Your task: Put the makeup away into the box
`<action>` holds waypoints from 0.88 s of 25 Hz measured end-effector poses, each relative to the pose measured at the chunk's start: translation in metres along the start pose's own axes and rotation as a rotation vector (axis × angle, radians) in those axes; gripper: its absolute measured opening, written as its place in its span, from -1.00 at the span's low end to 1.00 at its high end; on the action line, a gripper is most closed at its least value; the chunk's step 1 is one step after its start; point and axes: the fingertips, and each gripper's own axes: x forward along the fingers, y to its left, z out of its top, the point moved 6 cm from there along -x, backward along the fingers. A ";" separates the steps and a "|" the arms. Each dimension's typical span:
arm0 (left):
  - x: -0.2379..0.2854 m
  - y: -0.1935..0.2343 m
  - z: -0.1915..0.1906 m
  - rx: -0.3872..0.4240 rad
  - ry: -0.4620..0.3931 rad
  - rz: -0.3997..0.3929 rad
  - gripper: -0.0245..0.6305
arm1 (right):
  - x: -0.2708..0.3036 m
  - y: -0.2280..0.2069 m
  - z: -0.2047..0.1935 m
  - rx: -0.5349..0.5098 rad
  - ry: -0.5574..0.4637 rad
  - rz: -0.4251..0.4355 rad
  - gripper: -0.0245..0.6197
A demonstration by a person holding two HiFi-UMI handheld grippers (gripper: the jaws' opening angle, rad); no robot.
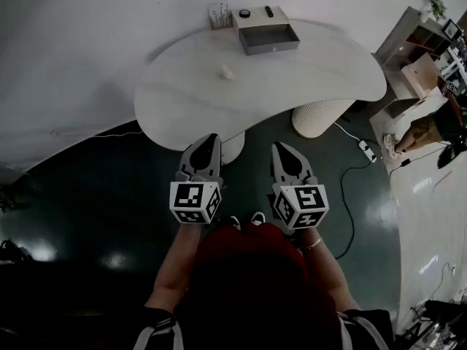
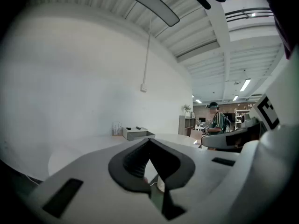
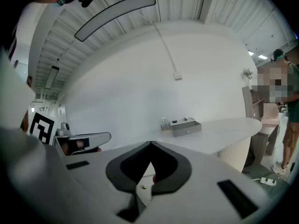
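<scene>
A grey box (image 1: 268,37) with its drawer pulled open stands at the far edge of the white curved table (image 1: 306,71); it also shows in the left gripper view (image 2: 138,134) and the right gripper view (image 3: 186,126). Two small dark makeup items (image 1: 244,13) lie on its top, and a clear holder with tubes (image 1: 218,15) stands to its left. A small pale round item (image 1: 227,72) lies alone on the table. My left gripper (image 1: 211,138) (image 2: 149,140) and right gripper (image 1: 279,146) (image 3: 151,143) hover side by side before the table's near edge, both shut and empty.
A ribbed white pedestal (image 1: 321,115) carries the table. On the dark floor at the right lie a power strip and cable (image 1: 363,148). A person (image 1: 430,126) stands at the right near a wooden shelf unit (image 1: 419,49).
</scene>
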 end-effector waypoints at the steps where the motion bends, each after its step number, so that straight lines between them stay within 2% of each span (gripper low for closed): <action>1: 0.001 -0.002 -0.001 0.013 0.000 0.001 -0.86 | -0.001 -0.002 -0.001 0.001 -0.001 -0.001 -0.88; 4: 0.004 -0.007 -0.002 0.033 0.001 0.009 -0.86 | -0.002 -0.010 -0.001 0.004 -0.004 -0.006 -0.88; 10: 0.011 -0.015 -0.010 0.025 0.024 0.029 -0.86 | -0.006 -0.025 0.002 -0.021 -0.030 -0.024 -0.88; 22: 0.020 -0.036 -0.004 0.006 0.029 0.077 -0.86 | -0.019 -0.043 0.017 -0.039 -0.073 0.029 -0.88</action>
